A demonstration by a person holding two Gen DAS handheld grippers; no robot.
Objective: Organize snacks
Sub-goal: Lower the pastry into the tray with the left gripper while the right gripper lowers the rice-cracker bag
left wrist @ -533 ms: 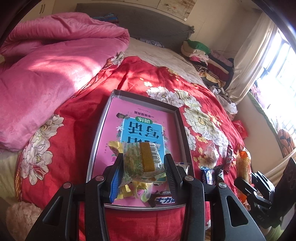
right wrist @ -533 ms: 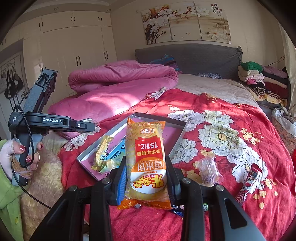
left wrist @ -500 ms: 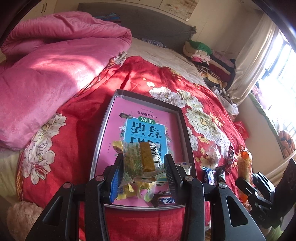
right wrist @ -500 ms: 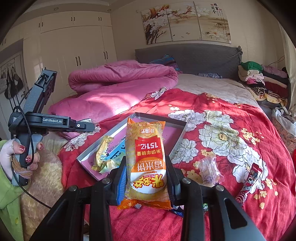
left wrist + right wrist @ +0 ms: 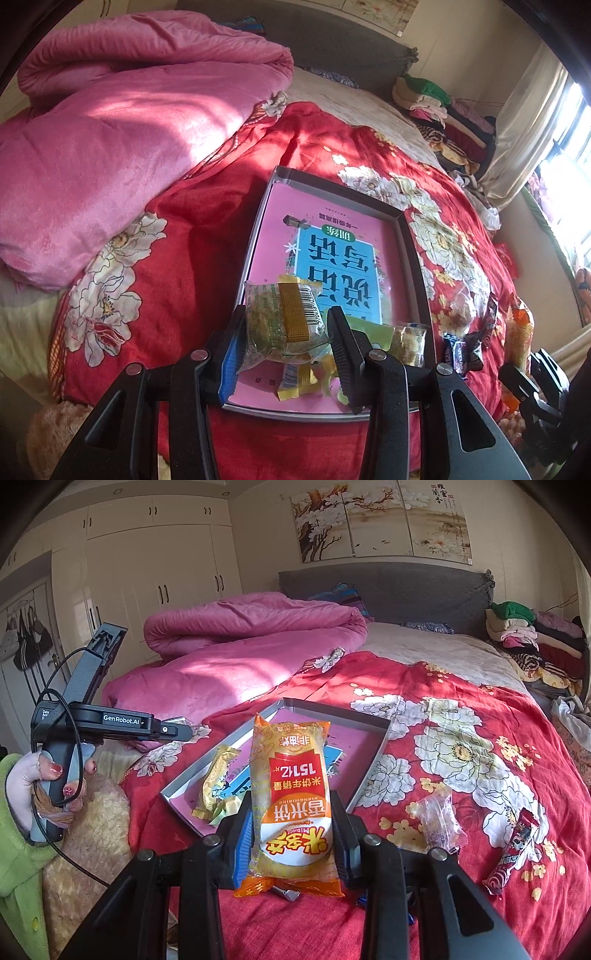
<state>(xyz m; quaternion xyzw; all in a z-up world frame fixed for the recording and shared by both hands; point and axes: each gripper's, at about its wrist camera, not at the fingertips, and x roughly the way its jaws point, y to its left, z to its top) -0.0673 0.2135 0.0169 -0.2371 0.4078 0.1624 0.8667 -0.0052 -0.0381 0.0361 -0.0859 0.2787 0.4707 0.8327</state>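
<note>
The left gripper (image 5: pixel 286 325) pinches a clear green-and-gold snack packet (image 5: pixel 282 321) between its fingers, low in the centre of the left wrist view, above the near end of a grey tray (image 5: pixel 415 258). The tray holds a pink book (image 5: pixel 332 254) with a blue panel, and a few loose wrappers (image 5: pixel 306 376) lie at its near edge. The right gripper (image 5: pixel 291 823) clamps an upright orange rice-cracker bag (image 5: pixel 290 801), low in the centre of the right wrist view, in front of the same tray.

The tray rests on a red flowered quilt (image 5: pixel 177 258) spread over a bed. A rolled pink duvet (image 5: pixel 122 122) fills the upper left of the left view. To the right of the tray, small snacks (image 5: pixel 461 350) lie scattered on the quilt; in the right view a clear packet (image 5: pixel 437 819) and a red candy bar (image 5: pixel 511 853) lie at lower right.

Beyond are a grey headboard (image 5: pixel 388 587), folded clothes (image 5: pixel 528 635) at upper right, cream wardrobes (image 5: pixel 159 572) at upper left and a flower painting (image 5: pixel 380 520) on the wall. A hand (image 5: pixel 48 786) with red nails grips the left gripper's handle at the left edge.
</note>
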